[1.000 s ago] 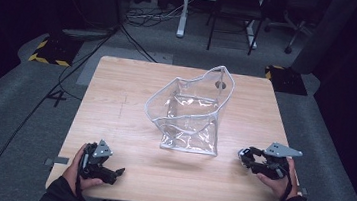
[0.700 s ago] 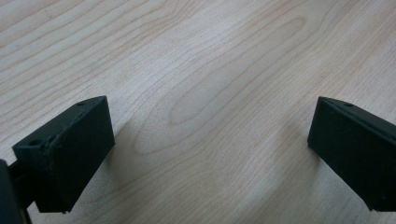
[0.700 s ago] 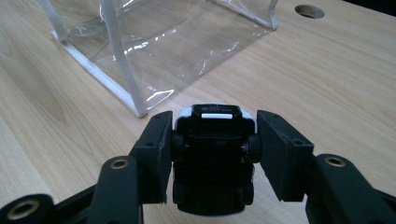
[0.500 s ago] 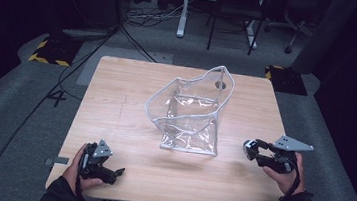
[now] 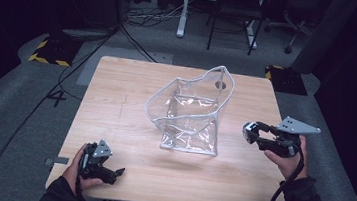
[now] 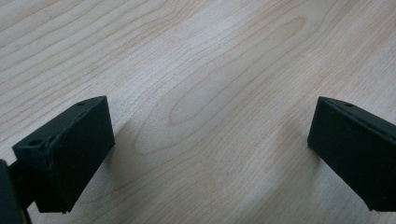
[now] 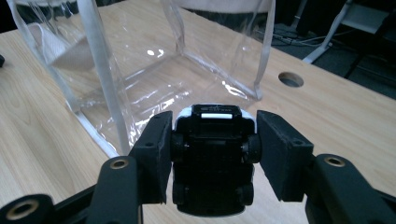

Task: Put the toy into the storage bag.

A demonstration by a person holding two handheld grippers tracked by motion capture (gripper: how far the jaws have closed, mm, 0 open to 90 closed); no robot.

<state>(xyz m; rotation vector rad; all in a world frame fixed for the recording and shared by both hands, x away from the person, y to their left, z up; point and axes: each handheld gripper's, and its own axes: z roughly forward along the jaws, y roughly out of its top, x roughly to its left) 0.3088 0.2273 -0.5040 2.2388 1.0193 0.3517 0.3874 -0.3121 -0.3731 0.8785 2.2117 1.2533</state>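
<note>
High view: a wooden table [image 5: 116, 99] carries 1 clear plastic bag [image 5: 190, 112], standing near the centre with its mouth open and tilted toward the left. The right gripper [image 5: 249, 133] is raised above the table's right edge, level with the bag's lower right side and apart from it, holding a small black toy car [image 5: 247, 131] at its tips. The left gripper [image 5: 117, 173] rests low at the near left corner, well apart from the bag.

Left gripper view: the 2 jaws stand wide apart over bare wood – nothing between them, so this gripper is open and idle.

Right gripper view: the jaws are clamped on the toy car from both sides, its underside and 4 wheels facing the camera. The bag's white-trimmed wall rises just beyond it, and a round hole [image 7: 290, 79] in the tabletop lies to the right.

Judgement: the step in hand appears to be carrying the car to the bag. The next move calls for lifting over the rim – the soft wall may fold if bumped – then releasing inside
</note>
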